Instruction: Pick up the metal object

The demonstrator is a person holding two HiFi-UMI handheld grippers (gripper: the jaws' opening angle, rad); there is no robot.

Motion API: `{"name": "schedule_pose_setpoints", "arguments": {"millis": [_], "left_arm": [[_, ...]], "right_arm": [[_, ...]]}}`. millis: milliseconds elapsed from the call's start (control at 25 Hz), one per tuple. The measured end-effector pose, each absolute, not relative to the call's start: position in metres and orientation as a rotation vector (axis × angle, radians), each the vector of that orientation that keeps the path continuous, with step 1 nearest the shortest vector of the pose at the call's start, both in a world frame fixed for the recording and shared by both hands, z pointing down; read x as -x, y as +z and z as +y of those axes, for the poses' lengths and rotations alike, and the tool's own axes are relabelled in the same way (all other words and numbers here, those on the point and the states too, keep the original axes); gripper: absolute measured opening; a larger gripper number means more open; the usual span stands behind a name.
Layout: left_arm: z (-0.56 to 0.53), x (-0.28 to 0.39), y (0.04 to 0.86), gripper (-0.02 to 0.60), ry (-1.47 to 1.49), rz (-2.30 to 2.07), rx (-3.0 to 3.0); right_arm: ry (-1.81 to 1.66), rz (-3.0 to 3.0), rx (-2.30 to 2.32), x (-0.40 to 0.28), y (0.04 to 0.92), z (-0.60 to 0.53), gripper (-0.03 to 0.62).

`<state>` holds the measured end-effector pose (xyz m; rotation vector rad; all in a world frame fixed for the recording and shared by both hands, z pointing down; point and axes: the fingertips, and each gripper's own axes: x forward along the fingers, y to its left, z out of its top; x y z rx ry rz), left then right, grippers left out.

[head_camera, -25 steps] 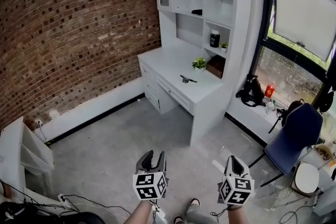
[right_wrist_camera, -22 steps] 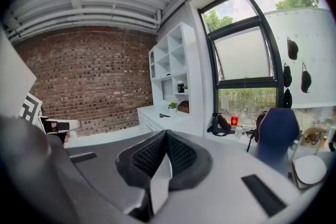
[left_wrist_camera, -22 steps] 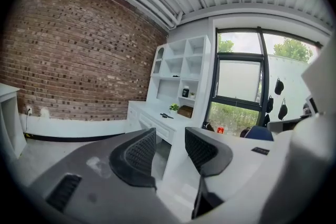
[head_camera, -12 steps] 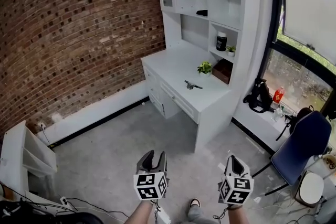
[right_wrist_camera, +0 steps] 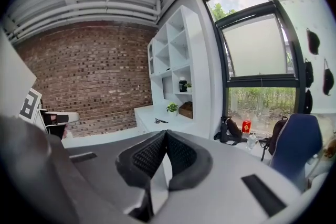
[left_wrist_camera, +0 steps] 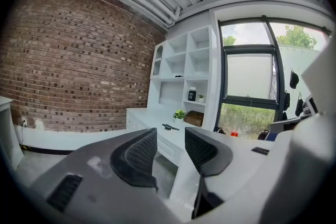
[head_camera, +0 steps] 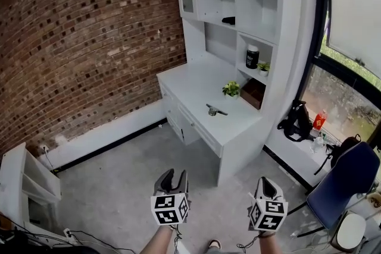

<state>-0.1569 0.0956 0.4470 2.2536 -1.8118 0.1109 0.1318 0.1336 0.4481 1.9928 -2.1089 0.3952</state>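
Note:
A small dark metal object [head_camera: 215,110] lies on the white desk [head_camera: 196,89] across the room, also seen far off in the left gripper view [left_wrist_camera: 169,127] and the right gripper view [right_wrist_camera: 159,121]. My left gripper [head_camera: 172,178] is held low over the floor, open, nothing between its jaws [left_wrist_camera: 170,147]. My right gripper [head_camera: 267,185] is beside it, shut with its pads touching and nothing held [right_wrist_camera: 165,150]. Both are well short of the desk.
A potted plant [head_camera: 231,89], a brown box [head_camera: 253,93] and a black jar [head_camera: 252,57] sit by the white shelving. A blue chair [head_camera: 345,178] and a black bag [head_camera: 297,120] stand at right, a white cabinet [head_camera: 24,184] at left. Grey floor lies ahead.
The view has shifted forward and tilted, so the desk sits slightly lower and closer in frame. Both grippers keep the same place and jaw state.

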Motion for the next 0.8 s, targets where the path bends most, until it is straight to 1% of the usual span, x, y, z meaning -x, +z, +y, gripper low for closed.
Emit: {"name": "schedule_pose_setpoints", "arguments": {"millis": [360, 800], "left_arm": [[0.026, 0.137, 0.450, 0.164, 0.096, -1.847, -2.211], [-0.013, 0.122, 0.462, 0.164, 0.173, -1.817, -2.210]], "right_arm": [[0.395, -2.119, -1.974, -0.164, 0.451, 0.055, 0.002], [0.489, -2.088, -1.993, -0.180, 0.467, 0.017, 0.002]]}}
